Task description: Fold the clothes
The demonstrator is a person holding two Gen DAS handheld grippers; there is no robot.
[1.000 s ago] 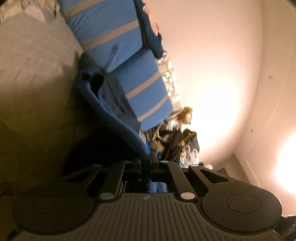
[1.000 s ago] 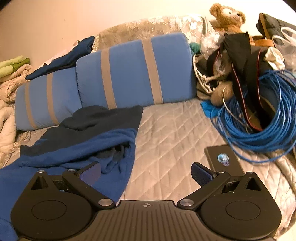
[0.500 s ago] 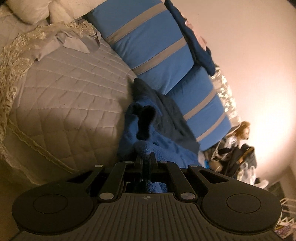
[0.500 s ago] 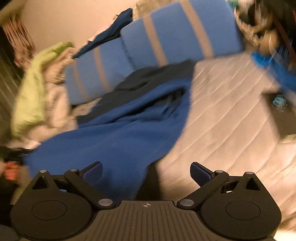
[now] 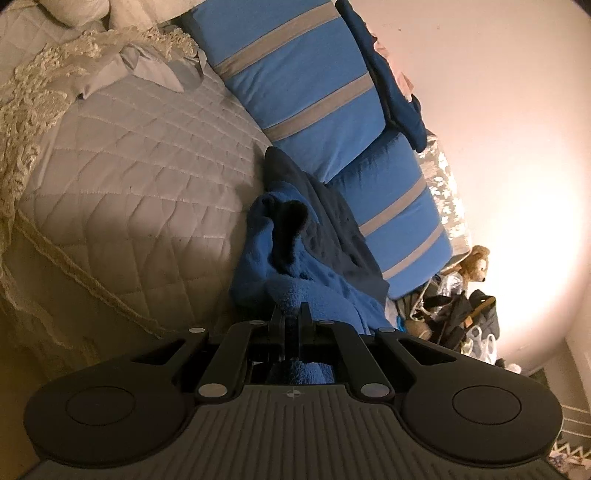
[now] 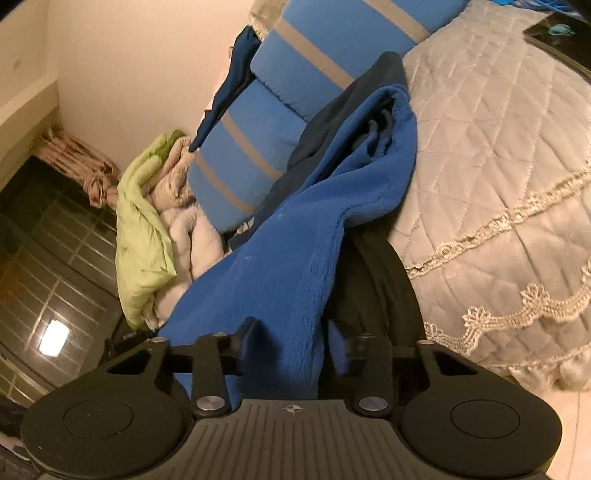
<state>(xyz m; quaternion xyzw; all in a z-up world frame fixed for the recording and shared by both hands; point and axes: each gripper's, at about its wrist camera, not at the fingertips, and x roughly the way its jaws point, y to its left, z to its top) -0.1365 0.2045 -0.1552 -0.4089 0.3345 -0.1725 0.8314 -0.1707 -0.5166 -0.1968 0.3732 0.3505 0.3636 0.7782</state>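
Right claw has swung over the blue fleece, closing around it; left claw stays clamped on it.

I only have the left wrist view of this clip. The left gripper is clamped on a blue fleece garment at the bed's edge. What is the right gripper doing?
Observer: The right gripper straddles the same blue fleece garment, with fabric filling the gap between its fingers. I cannot tell whether it is pinching.
Reviewer: What lies past the pillows' far end?
Observer: A lime-green blanket is heaped with pale bedding by the wall.
Reviewer: Anything else on the bed?
Observer: A flat dark device with a teal spot lies on the grey quilted bedspread.
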